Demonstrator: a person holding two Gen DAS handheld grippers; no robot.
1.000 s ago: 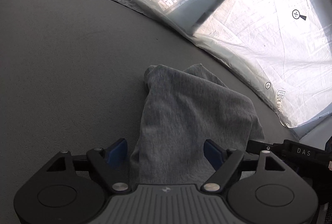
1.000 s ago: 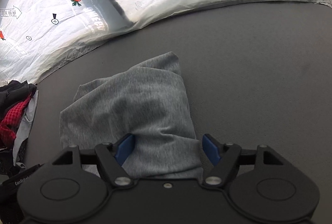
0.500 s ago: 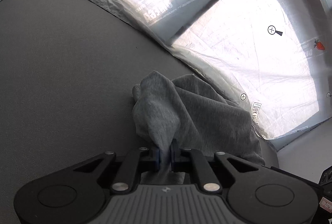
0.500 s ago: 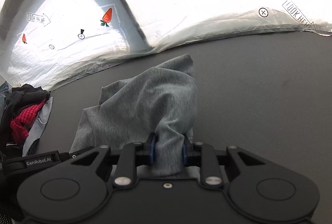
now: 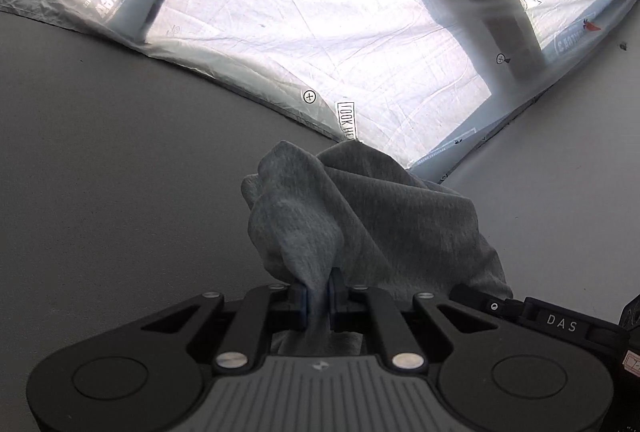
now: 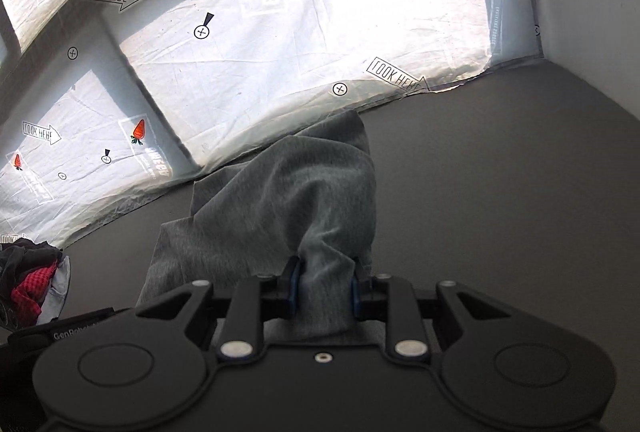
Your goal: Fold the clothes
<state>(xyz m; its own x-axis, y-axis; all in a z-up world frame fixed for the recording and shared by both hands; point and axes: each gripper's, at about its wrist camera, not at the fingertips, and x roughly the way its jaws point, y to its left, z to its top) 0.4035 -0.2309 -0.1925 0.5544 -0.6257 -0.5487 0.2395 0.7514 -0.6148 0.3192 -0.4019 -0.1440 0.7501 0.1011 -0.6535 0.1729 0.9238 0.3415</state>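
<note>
step: lift grey knit garment (image 5: 360, 216) off dark desk (image 5: 120, 152) | left gripper (image 5: 317, 298), right gripper (image 6: 323, 292): jaws clamped on its near edge | advice: raise both evenly, keep edge taut, fold toward printed white sheet (image 5: 320, 32)

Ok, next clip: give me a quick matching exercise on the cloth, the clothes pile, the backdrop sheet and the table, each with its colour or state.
Things:
1. grey cloth
2. clothes pile
3. backdrop sheet
4. table

Descriptions:
A. white, printed with carrots and arrows
B. plain dark grey surface
C. pinched in both claws
D. heaped at the table's far left, red and black showing

Pairs: 1-C, 2-D, 3-A, 4-B
</note>
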